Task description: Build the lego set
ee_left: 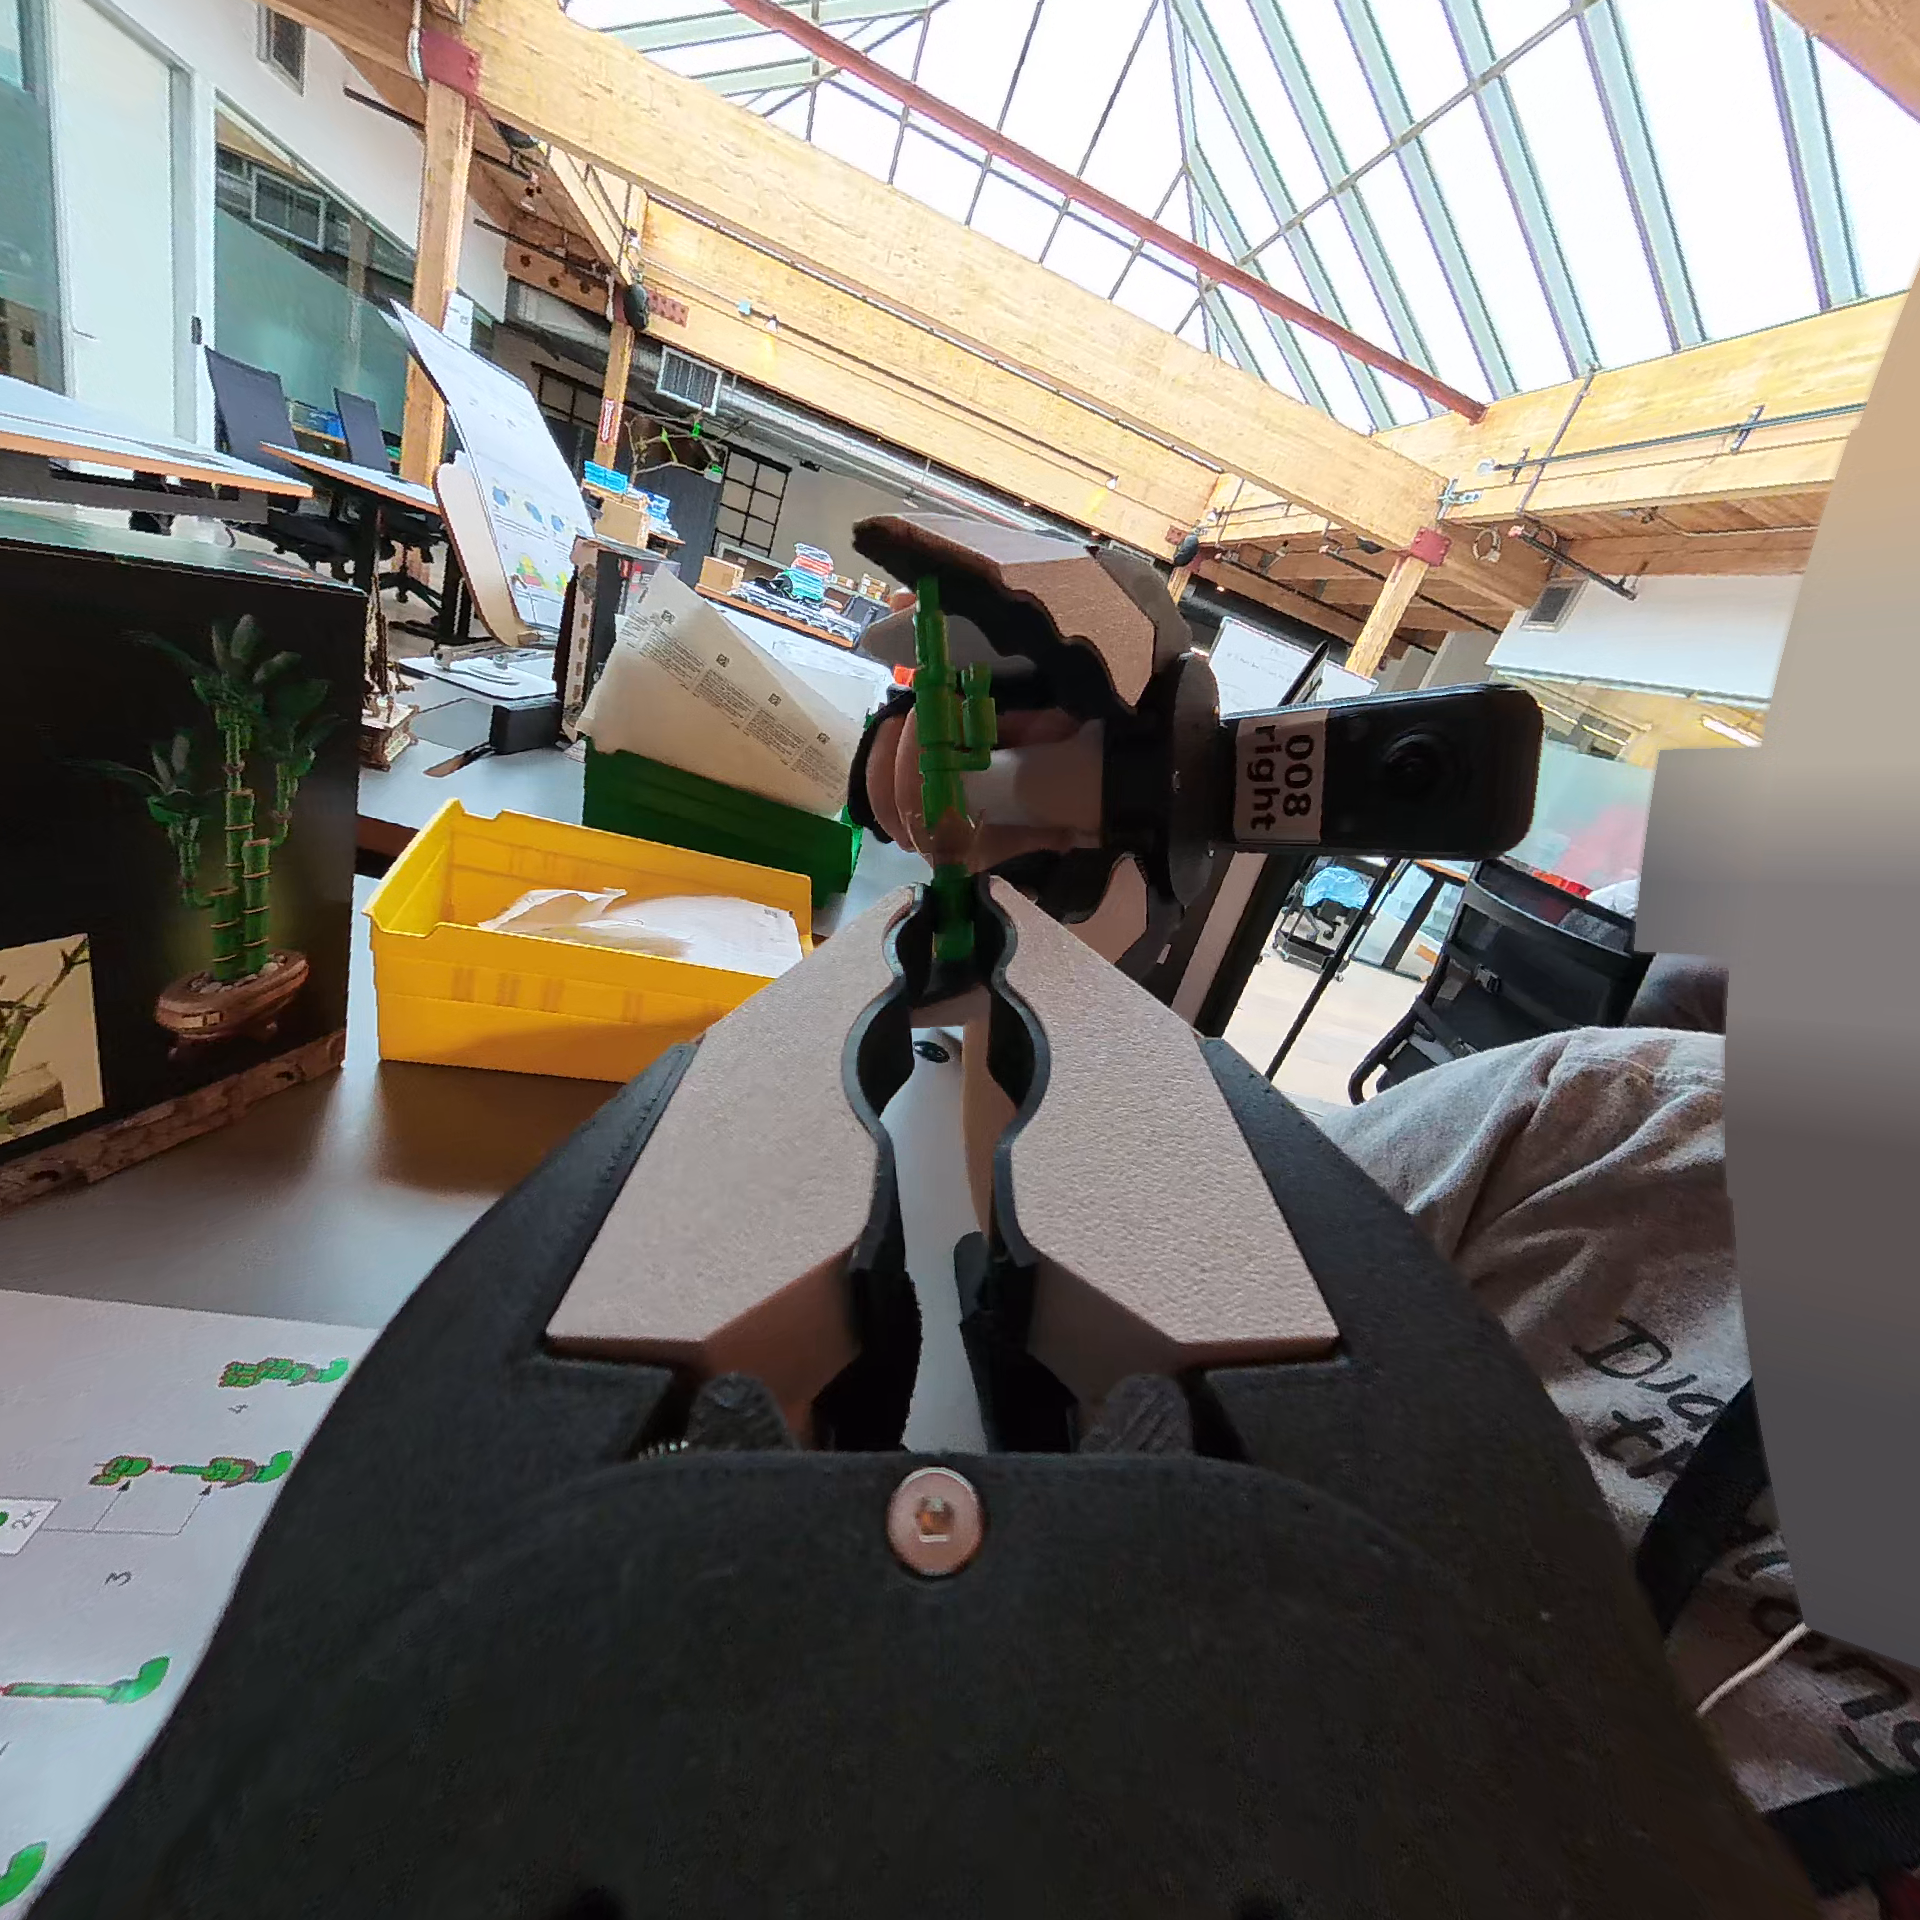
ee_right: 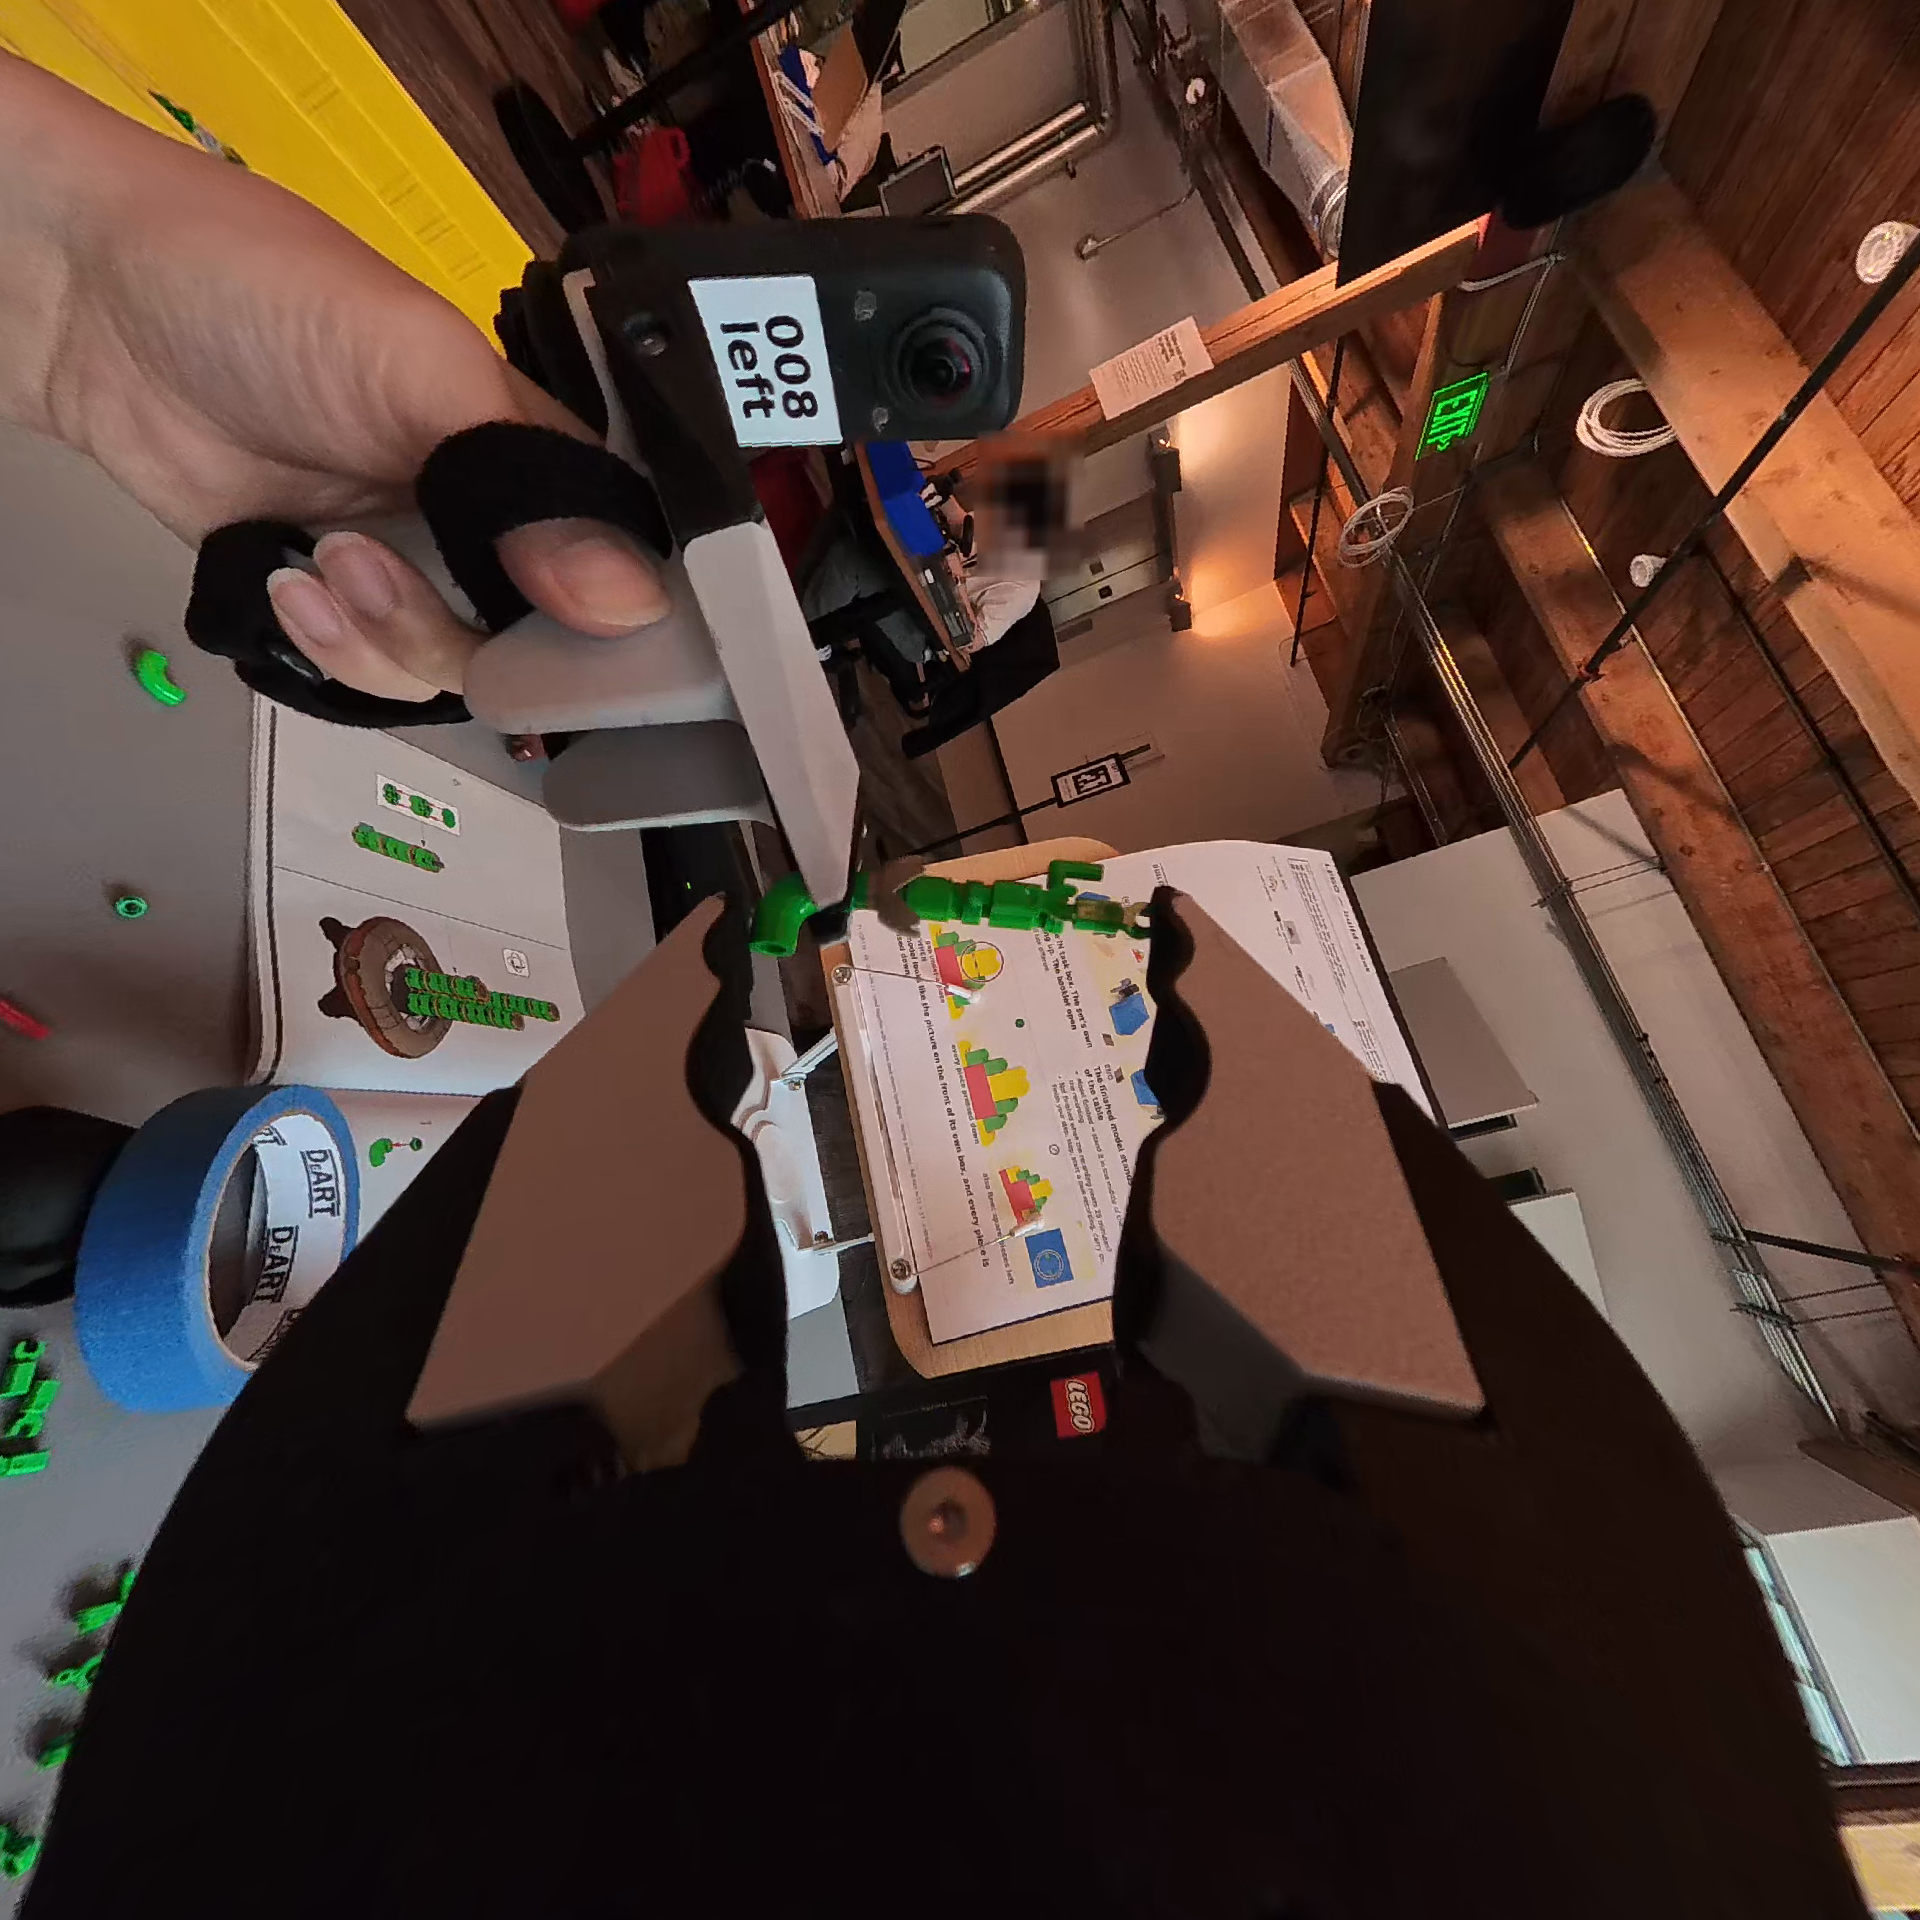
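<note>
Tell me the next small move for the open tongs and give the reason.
Probably close the right tongs onto the free end of the jointed green lego bamboo stalk. The left tongs are shut on its lower end, holding it up off the table, while the right jaws stand open on either side of it, so it seems lined up for a second grip.

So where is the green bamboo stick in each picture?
Left wrist view: the green bamboo stick stands upright at the centre, its bottom pinched in the left tool.
Right wrist view: the same stick lies sideways at the centre, spanning the gap of the open right tool.
Shared landmark: the yellow bin, mid-left in the left wrist view, top left in the right wrist view.
</note>
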`<move>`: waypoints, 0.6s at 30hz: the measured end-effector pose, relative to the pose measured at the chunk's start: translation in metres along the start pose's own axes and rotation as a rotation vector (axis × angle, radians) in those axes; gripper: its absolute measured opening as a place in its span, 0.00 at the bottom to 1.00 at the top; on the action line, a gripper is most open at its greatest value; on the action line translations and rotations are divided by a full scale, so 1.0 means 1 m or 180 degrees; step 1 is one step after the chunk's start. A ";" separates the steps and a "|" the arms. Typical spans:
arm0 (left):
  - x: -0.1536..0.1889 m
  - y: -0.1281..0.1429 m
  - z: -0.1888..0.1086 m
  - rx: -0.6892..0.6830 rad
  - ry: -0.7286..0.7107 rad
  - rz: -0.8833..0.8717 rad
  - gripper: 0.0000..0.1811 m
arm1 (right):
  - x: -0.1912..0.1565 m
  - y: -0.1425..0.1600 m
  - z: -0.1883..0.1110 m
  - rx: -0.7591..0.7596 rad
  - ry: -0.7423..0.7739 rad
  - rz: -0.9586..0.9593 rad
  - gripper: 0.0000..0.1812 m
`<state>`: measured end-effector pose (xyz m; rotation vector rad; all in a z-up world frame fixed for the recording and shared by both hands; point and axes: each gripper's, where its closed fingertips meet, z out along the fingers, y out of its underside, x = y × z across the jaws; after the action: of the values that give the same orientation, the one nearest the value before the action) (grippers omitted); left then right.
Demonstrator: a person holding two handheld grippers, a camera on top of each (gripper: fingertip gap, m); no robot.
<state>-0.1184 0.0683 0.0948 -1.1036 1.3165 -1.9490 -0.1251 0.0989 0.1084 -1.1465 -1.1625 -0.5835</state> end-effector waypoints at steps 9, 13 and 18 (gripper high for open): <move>0.002 0.000 0.001 -0.0002 0.0000 -0.0004 0.03 | 0.001 -0.001 -0.001 0.0010 0.0038 -0.0047 0.41; 0.002 0.001 0.002 -0.0008 -0.0019 0.0004 0.03 | 0.001 0.000 -0.002 0.0004 0.0031 -0.0052 0.41; 0.002 0.001 0.003 -0.0028 -0.0031 0.0014 0.03 | 0.001 -0.001 -0.003 0.0020 0.0022 -0.0057 0.41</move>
<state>-0.1171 0.0650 0.0946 -1.1124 1.3226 -1.9341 -0.1241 0.0961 0.1093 -1.1291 -1.1688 -0.5968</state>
